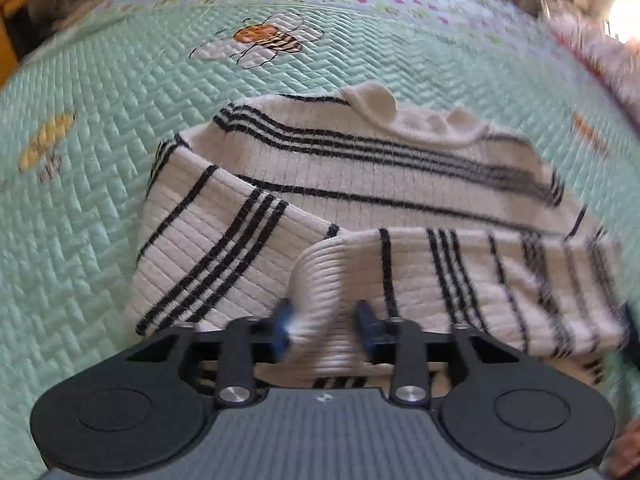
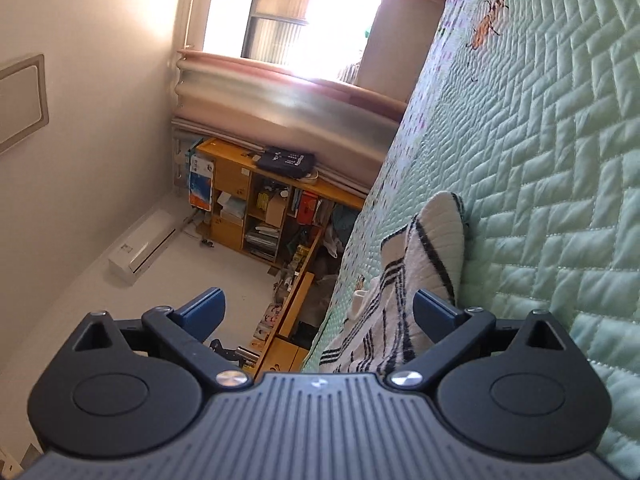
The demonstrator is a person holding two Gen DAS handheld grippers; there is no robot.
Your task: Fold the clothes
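Sweater (image 1: pixel 360 184), white knit with black stripes, lies flat on the bed (image 1: pixel 100 184), on a mint quilted cover, collar at the far end from the left gripper (image 1: pixel 323 326) and both sleeves already laid across the body. The right-hand sleeve (image 1: pixel 460 280) runs sideways across the near part, long axis left to right in the left wrist view, and its cuffed end sits right between the left fingers (image 1: pixel 282 326). Those fingers are spread apart; the blue pads don't look like they're pinching the knit, though the near part is blurry so I wouldn't swear to it. The right gripper (image 2: pixel 316 314) is also wide open with nothing in it, tipped on its side beside the bed, and the sweater is straight ahead of it, just past its fingertips. So the left one is clearly nearer, sitting right on the cloth, and I'd guess the next fold goes from the near hem up toward the collar, along the body's long axis. No brand or readable writing on the sweater; the quilt just has a bee (image 1: pixel 268 40) stitched on it.
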